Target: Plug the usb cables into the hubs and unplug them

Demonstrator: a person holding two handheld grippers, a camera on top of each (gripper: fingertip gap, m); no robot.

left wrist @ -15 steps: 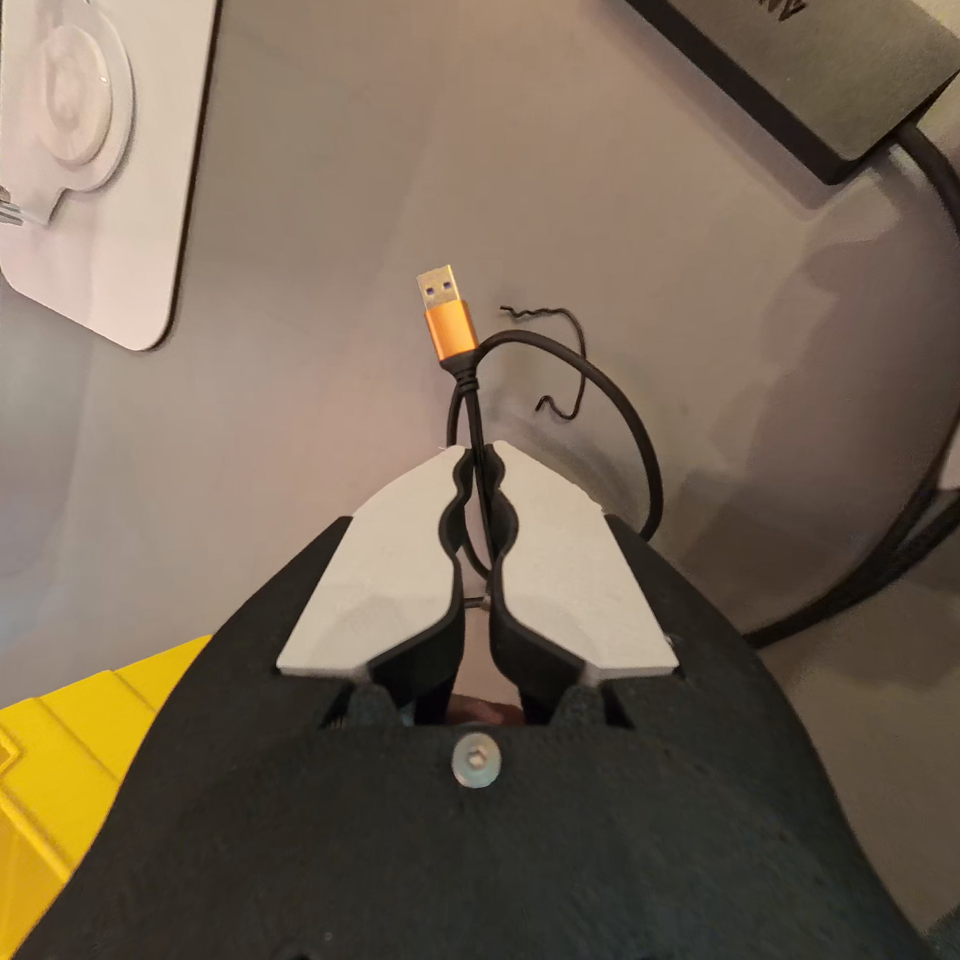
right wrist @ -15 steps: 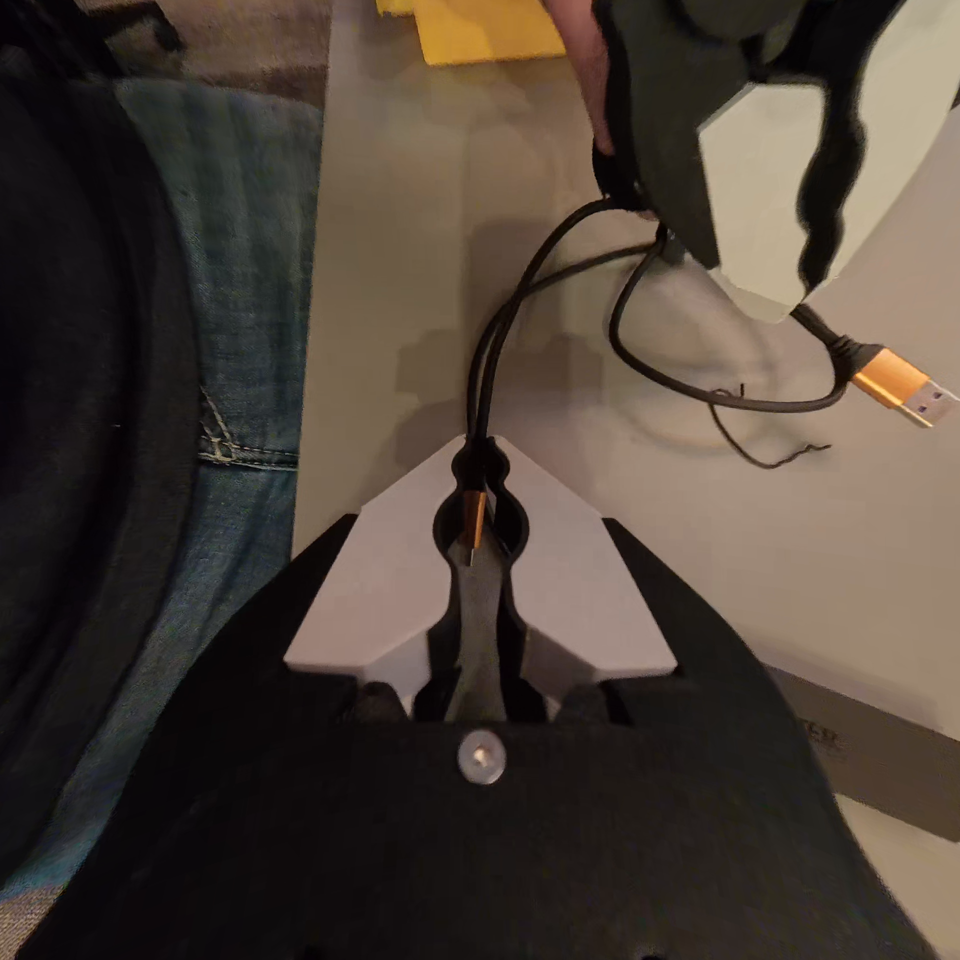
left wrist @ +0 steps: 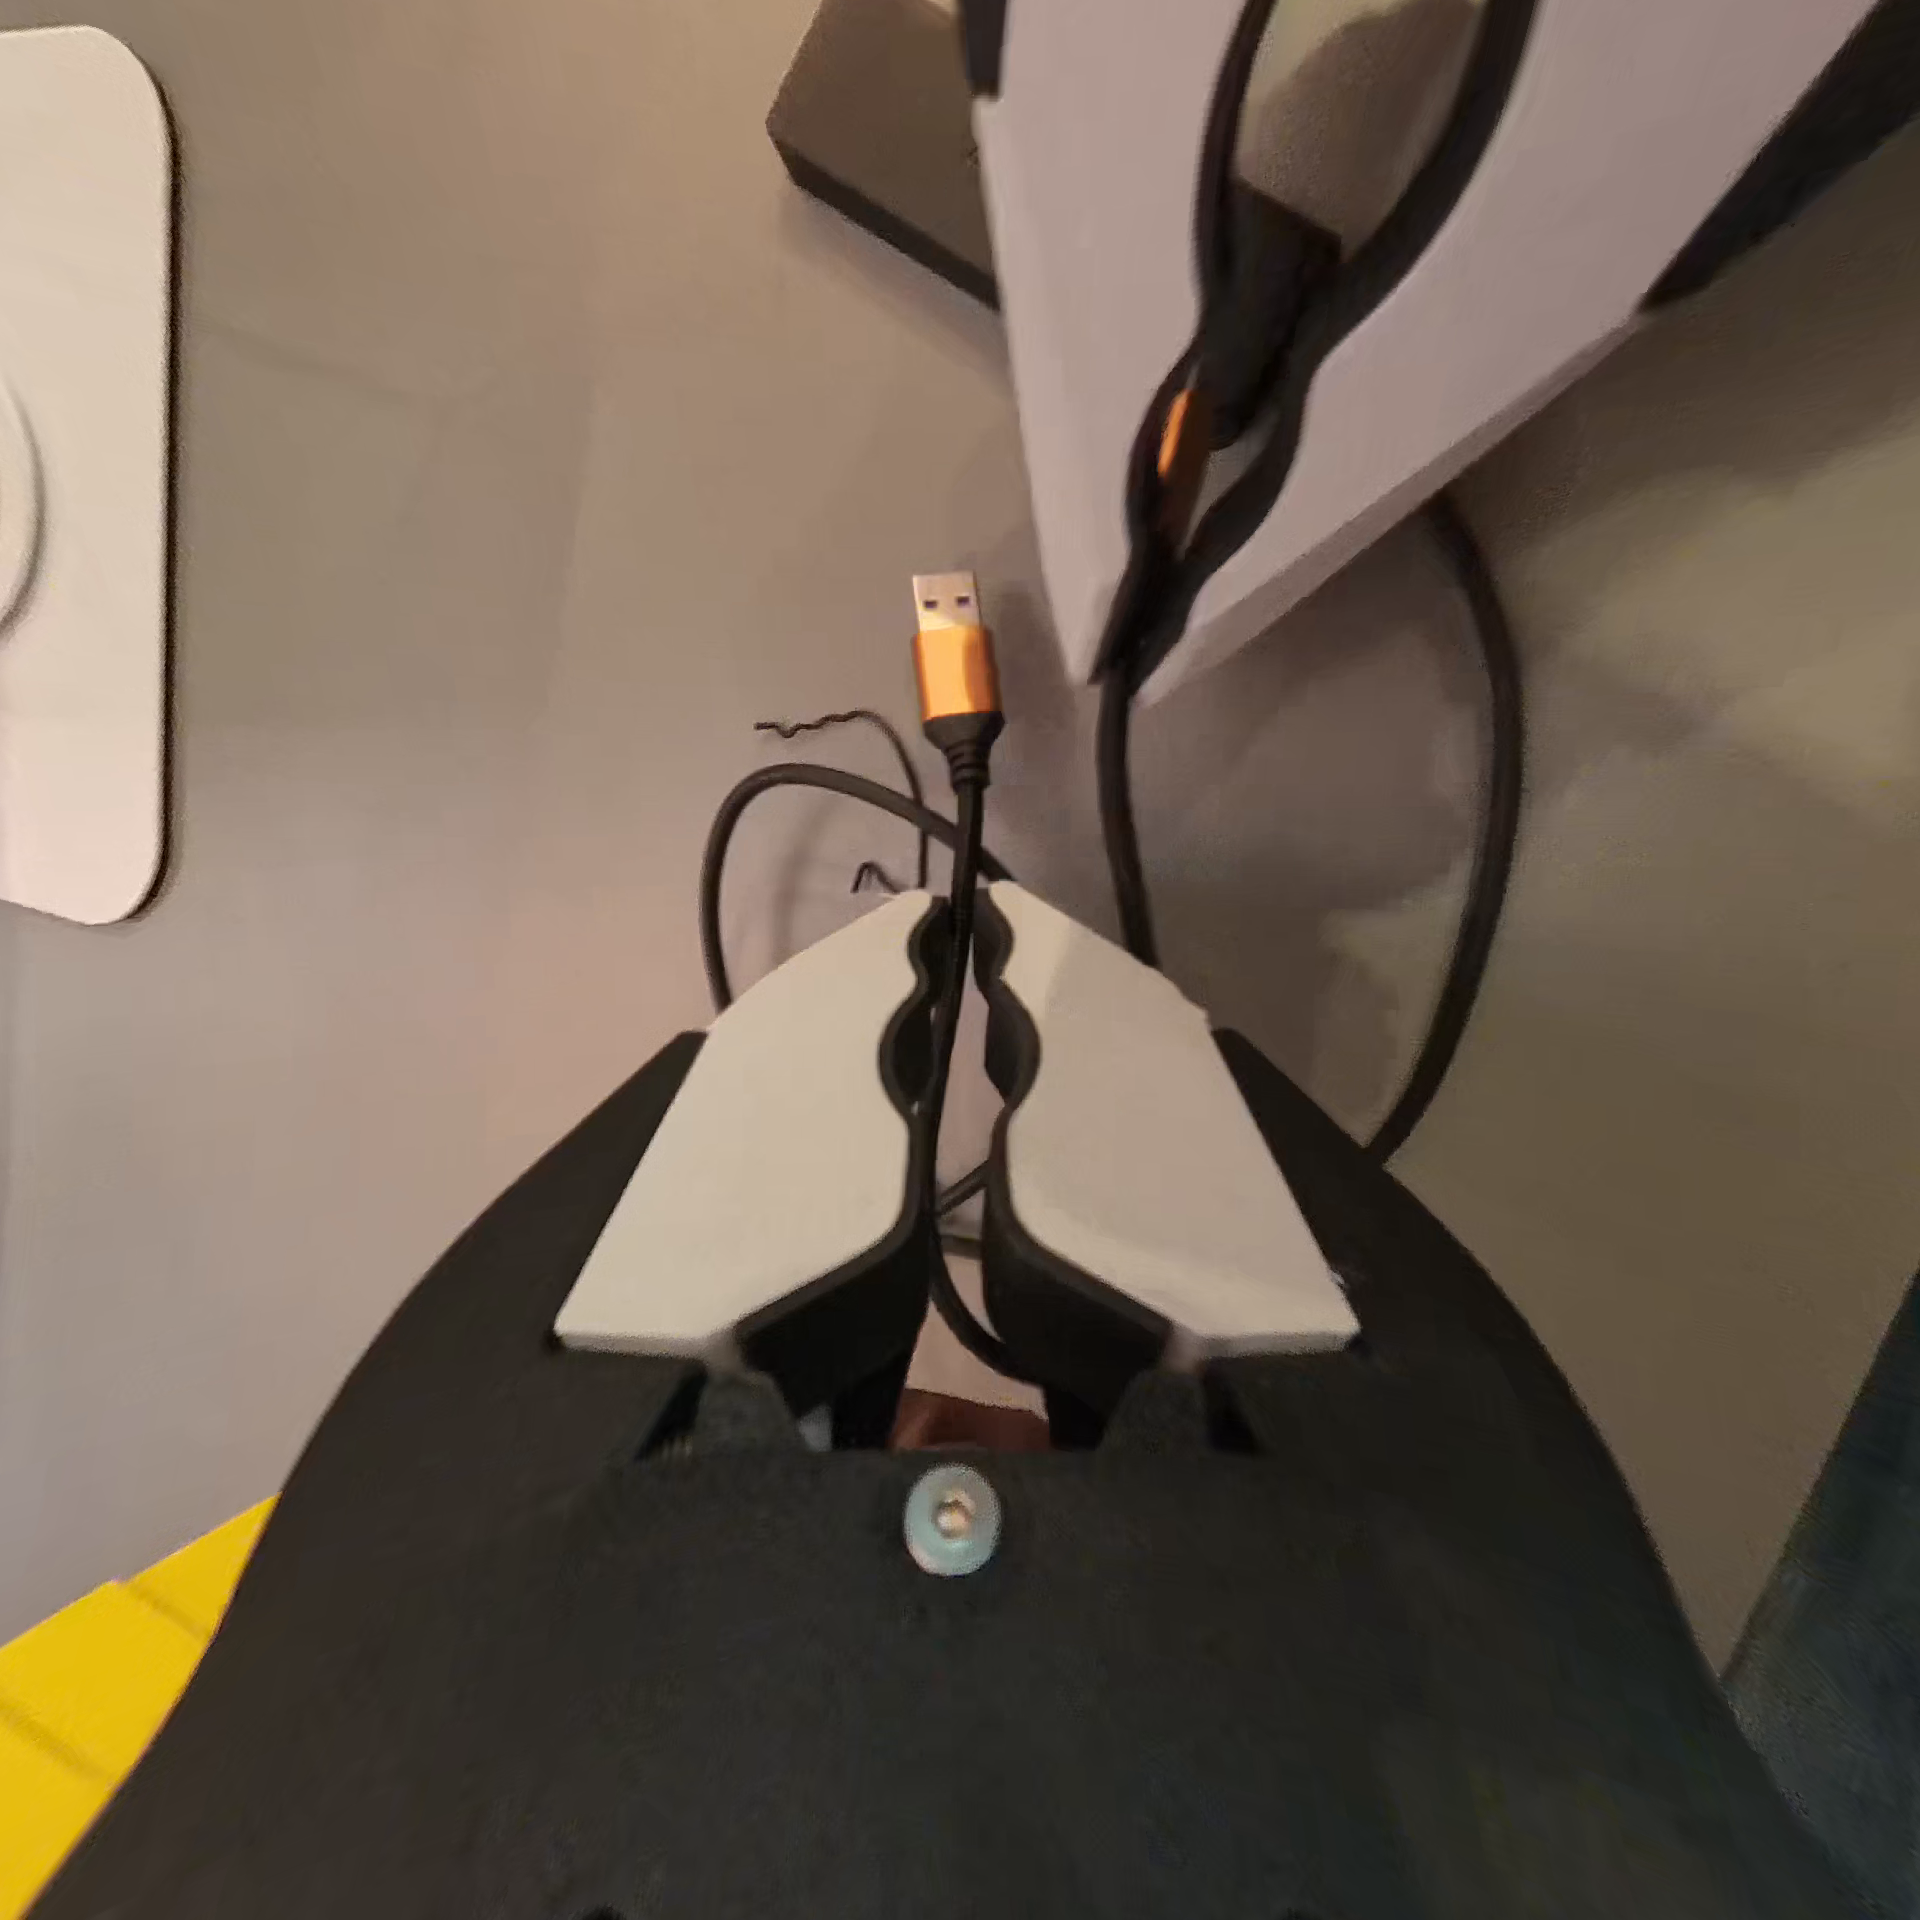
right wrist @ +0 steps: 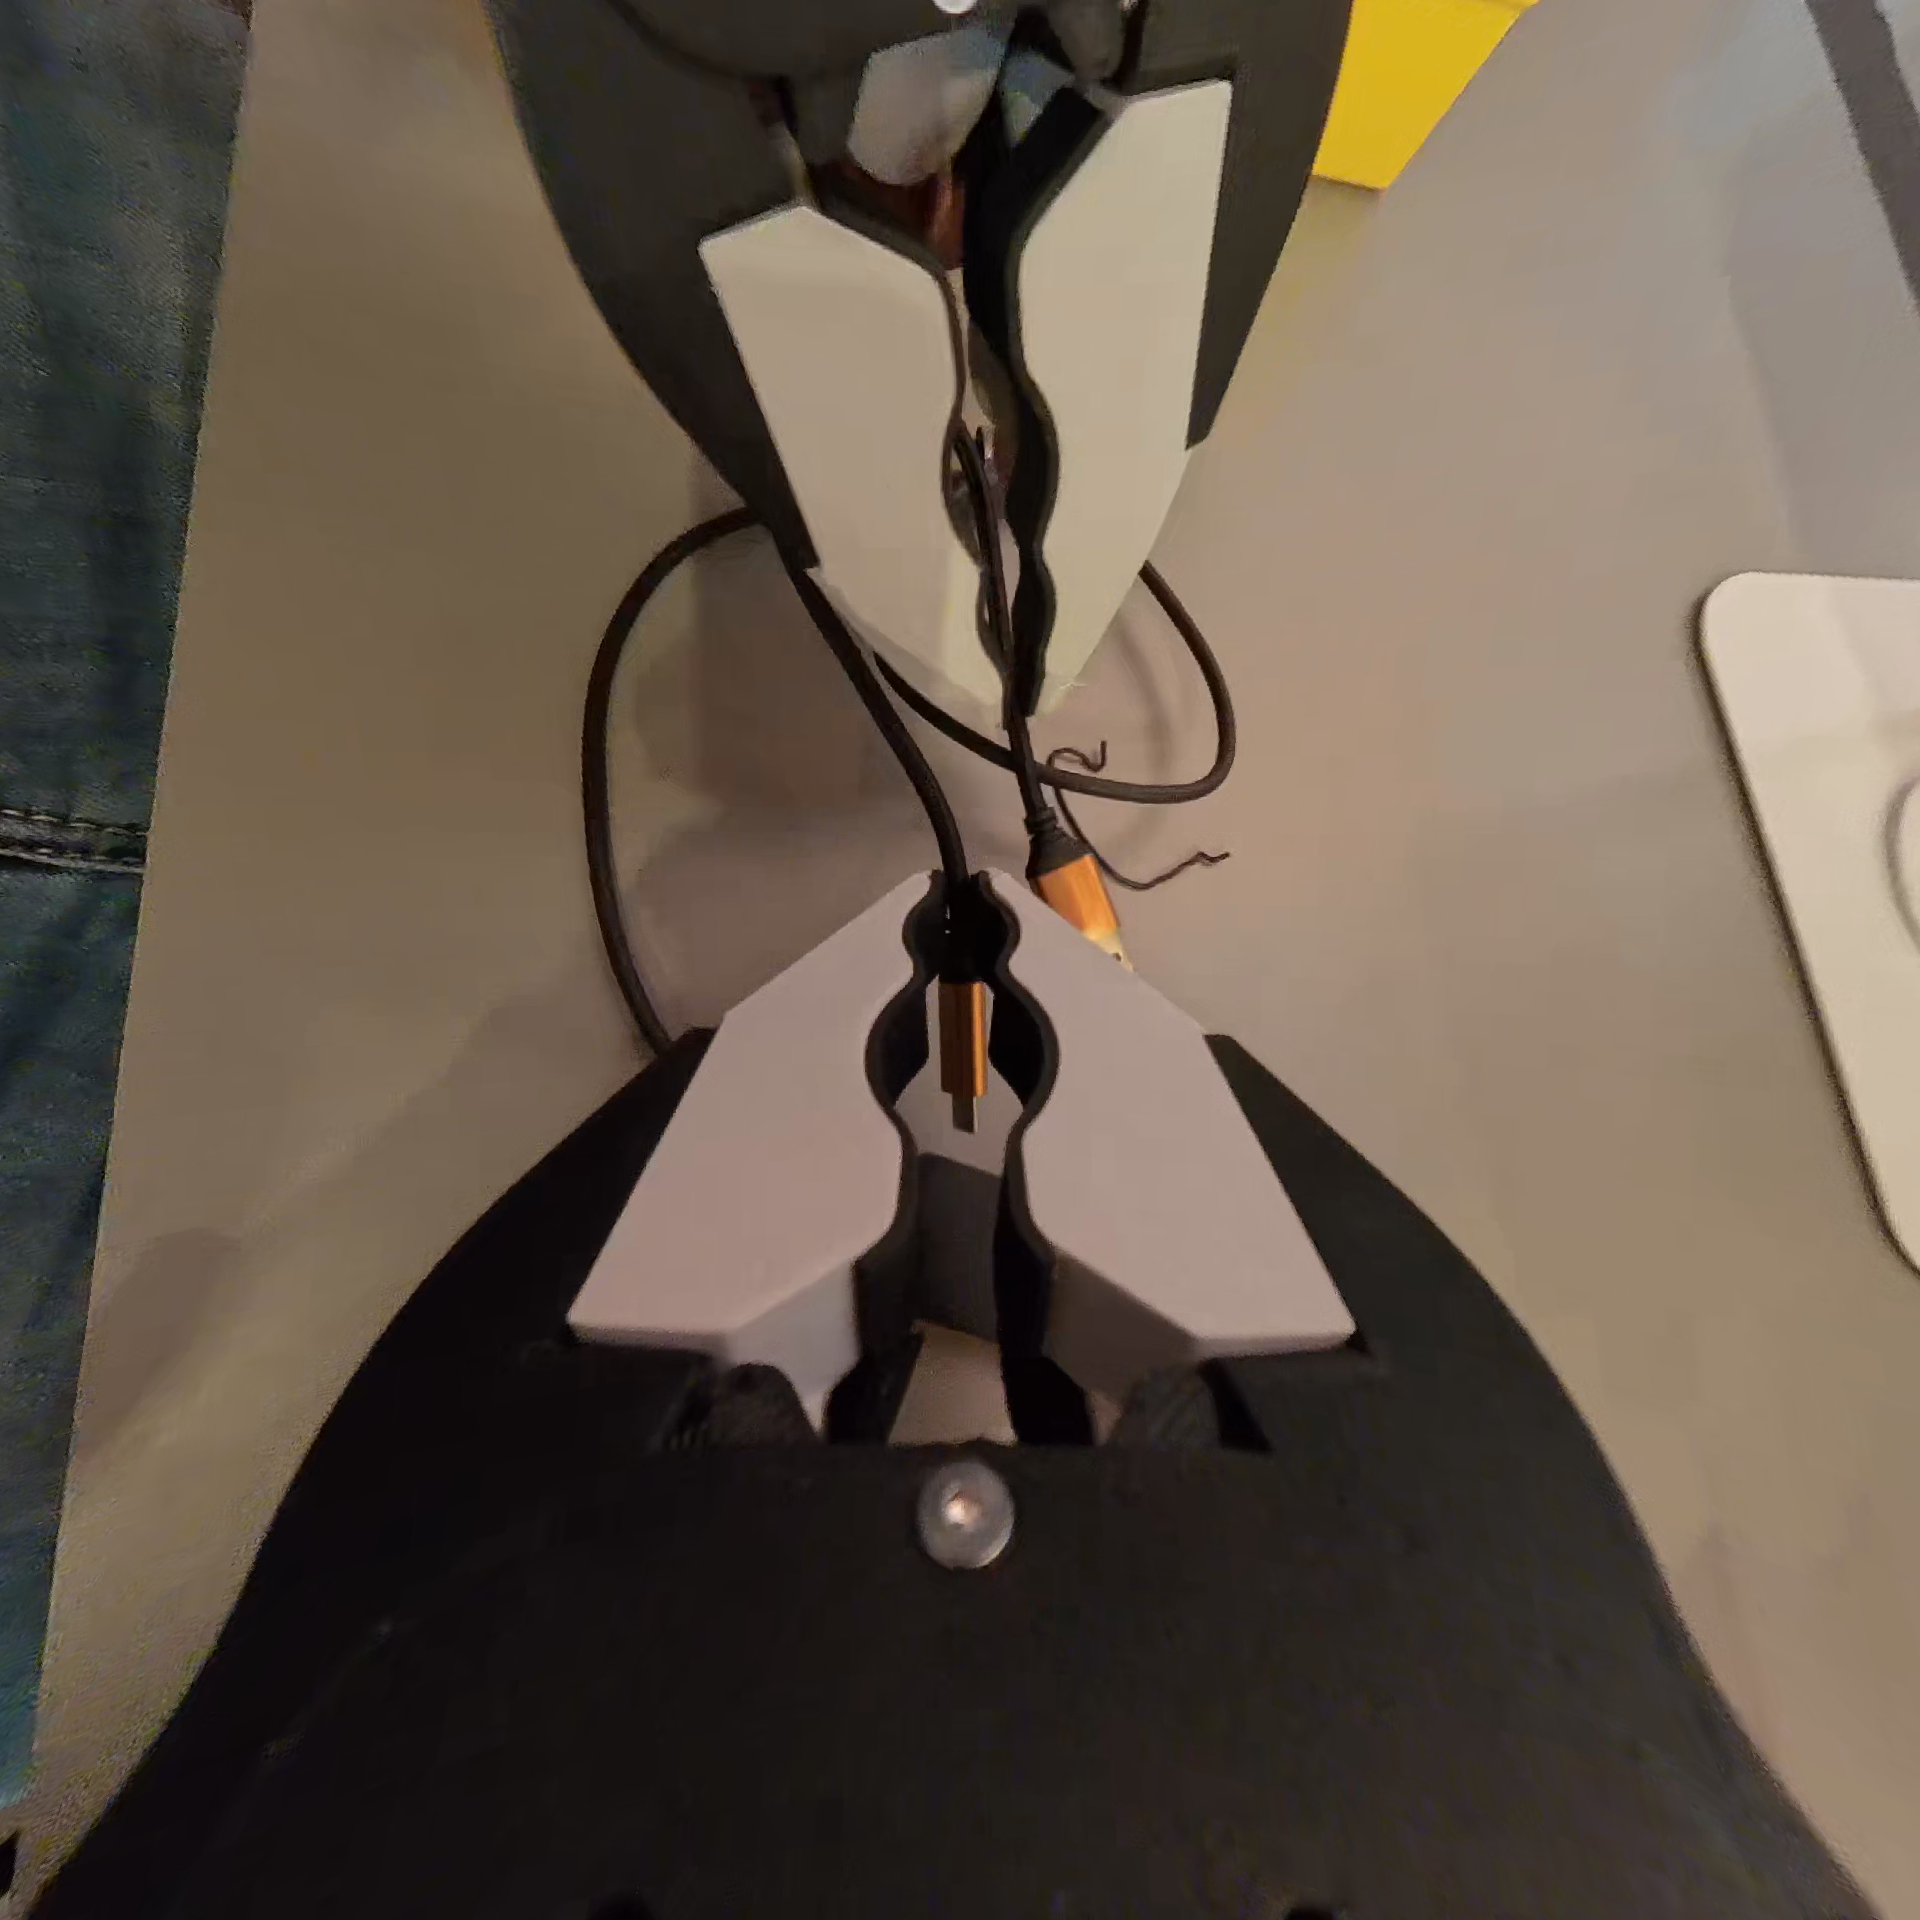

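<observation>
My left gripper (left wrist: 966,904) is shut on a black braided cable (left wrist: 961,831) just behind its orange USB-A plug (left wrist: 954,665), which sticks out ahead of the fingertips. My right gripper (right wrist: 961,883) is shut on the same cable's other end, with a small orange plug (right wrist: 961,1039) lying between its fingers and pointing back at the camera. The two grippers face each other tip to tip: the right one shows in the left wrist view (left wrist: 1127,665) and the left one in the right wrist view (right wrist: 1023,696). A dark grey hub (left wrist: 883,177) lies beyond, partly hidden by the right gripper.
The slack cable loops on the grey table (right wrist: 592,727). A white pad (left wrist: 83,468) lies to the left, seen also in the right wrist view (right wrist: 1818,831). A yellow box (left wrist: 104,1662) is near the left gripper. A thin black thread (right wrist: 1174,873) lies loose. A person's jeans (right wrist: 83,520) are at the table edge. About 4 cm separates my left fingertips from my right. The thin black thread (right wrist: 1174,873) lies around 6 cm away from my left fingertips. Look for it in the left wrist view (left wrist: 830,725) too.
The two grippers have come close together and now face each other tip to tip. The USB-A plug points straighter ahead. Both grips on the cable are unchanged.
</observation>
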